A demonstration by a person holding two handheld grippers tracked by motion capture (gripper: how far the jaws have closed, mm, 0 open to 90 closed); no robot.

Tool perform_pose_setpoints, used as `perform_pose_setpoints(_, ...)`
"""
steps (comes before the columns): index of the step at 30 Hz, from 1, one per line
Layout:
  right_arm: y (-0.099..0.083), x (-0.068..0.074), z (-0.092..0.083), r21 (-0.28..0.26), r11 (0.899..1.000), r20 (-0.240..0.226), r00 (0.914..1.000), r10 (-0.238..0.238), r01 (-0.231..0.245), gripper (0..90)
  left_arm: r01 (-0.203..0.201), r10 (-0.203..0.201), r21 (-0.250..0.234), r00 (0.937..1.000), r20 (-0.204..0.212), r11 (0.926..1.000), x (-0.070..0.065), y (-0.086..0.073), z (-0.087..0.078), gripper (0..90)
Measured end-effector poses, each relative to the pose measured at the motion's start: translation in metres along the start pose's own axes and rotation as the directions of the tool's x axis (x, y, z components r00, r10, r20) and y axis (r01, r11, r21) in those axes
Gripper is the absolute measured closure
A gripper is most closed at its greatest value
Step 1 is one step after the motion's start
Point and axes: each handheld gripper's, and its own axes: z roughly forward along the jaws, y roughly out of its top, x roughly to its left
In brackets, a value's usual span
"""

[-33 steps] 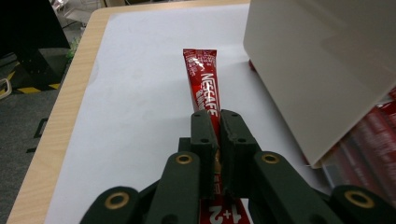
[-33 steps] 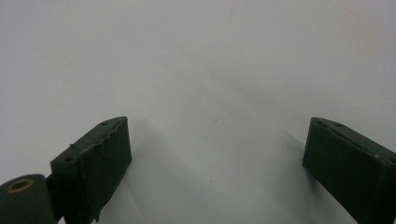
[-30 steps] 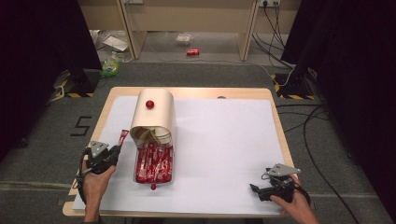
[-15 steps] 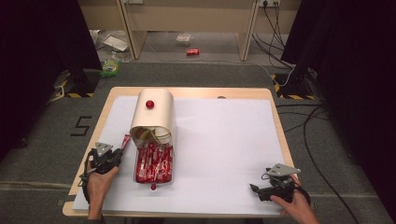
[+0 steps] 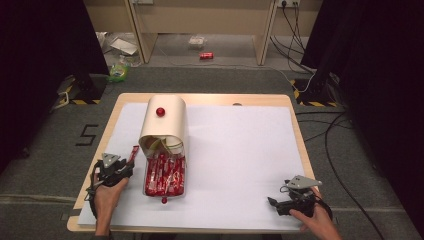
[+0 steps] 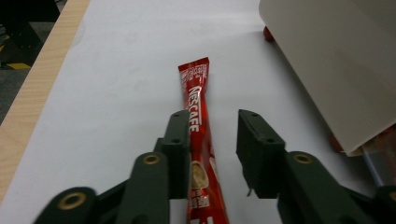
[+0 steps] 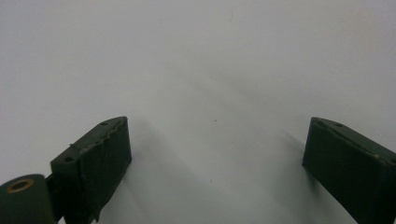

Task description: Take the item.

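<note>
Near the left edge of the table (image 5: 295,130), which a white sheet (image 5: 235,150) covers, the left gripper (image 6: 212,140) rests low in the person's left hand (image 5: 106,192) with its jaws partly parted; they have just been opening, and a red Nescafe sachet (image 6: 198,102) lies flat on the sheet between them, close against one jaw with a gap to the other, so no longer pinched. A second ago the jaws were shut on that sachet; now it lies loose, pointing away towards the far edge. Just right of it a cream canister (image 5: 164,122) lies on its side, a heap of red sachets (image 5: 165,175) spilled from its mouth towards the near edge. At the near right corner the right gripper (image 7: 215,154) sits with jaws wide over bare sheet, holding nothing, unmoved.
</note>
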Motion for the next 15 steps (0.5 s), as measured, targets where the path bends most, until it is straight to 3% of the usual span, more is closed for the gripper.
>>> perform_pose_setpoints(4, 0.0, 0.0, 0.0, 0.0, 1.0, 0.0, 1.0, 0.0, 0.0, 8.2, 0.016, -0.015, -0.025, 0.9998, 0.009, 0.9996, -0.001, 0.002, -0.005, 48.8)
perform_pose_setpoints(15, 0.0, 0.0, 0.0, 0.0, 1.0, 0.0, 1.0, 0.0, 0.0, 8.2, 0.034, -0.033, -0.059, 0.9991, 0.028, 0.9977, -0.002, 0.007, -0.024, 33.8)
